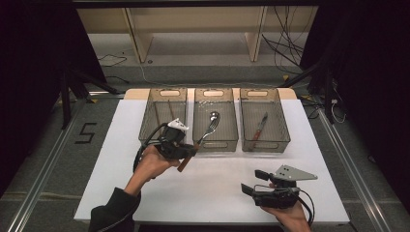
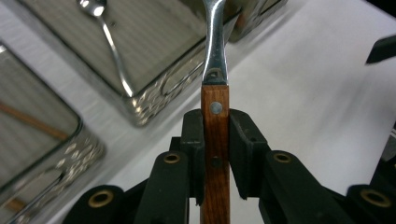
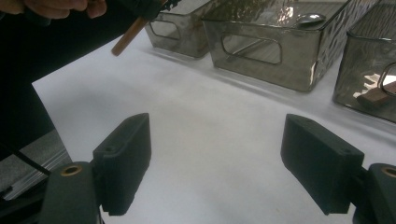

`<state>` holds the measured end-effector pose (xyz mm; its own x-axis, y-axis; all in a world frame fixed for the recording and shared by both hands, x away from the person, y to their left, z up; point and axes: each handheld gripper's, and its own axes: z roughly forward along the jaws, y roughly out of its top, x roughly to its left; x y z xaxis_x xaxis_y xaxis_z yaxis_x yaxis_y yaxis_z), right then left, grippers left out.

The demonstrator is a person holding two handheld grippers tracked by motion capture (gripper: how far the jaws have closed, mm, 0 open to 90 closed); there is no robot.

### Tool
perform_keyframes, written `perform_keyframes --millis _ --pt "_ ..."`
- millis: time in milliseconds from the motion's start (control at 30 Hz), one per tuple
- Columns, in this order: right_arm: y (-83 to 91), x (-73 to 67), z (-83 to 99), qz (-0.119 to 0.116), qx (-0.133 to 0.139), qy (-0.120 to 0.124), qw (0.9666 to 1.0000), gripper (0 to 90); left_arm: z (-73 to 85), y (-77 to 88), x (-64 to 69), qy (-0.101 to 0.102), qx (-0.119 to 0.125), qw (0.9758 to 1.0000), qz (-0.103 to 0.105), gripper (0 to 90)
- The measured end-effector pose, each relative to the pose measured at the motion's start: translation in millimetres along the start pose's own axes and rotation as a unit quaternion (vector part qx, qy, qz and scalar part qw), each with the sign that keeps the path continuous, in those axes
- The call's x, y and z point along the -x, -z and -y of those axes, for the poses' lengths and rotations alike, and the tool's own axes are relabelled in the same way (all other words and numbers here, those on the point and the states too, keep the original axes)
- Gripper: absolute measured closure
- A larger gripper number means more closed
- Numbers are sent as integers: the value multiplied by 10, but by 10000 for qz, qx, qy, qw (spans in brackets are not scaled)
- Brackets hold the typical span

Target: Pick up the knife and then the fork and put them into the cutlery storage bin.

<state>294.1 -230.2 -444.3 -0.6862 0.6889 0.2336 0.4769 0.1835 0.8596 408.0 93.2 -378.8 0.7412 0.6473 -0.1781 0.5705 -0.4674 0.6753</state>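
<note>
Over middle bin (image 1: 215,126) edge, fork (image 1: 205,132), probably

Overhead light brightens the white rectangular table (image 1: 212,188) — the surroundings fall into near-black. Glare glints on the clear smoky plastic bins (image 3: 275,42); the left gripper view blurs toward its far edges — soft shadows.

The fork (image 2: 215,70) loses its tines past the top edge (left gripper view); its wooden handle's end is cut off below.
</note>
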Motion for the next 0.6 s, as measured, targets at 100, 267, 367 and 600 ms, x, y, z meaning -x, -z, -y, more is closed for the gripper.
perform_keyframes --millis 100,267,367,600 --pt "-2 -7 -3 -7 -9 14 10000 253 -145 -51 59 -76 77 9999 41 762" --pt "-1 -16 -4 -1 -5 24 10000 253 -387 -179 151 -112 175 9995 227 761" --pt "0 -10 -1 -10 1 35 10000 253 -516 -275 183 -126 213 9994 245 761" --pt "10 -1 3 -23 19 14 10000 253 -834 -527 251 -146 330 9988 334 761"
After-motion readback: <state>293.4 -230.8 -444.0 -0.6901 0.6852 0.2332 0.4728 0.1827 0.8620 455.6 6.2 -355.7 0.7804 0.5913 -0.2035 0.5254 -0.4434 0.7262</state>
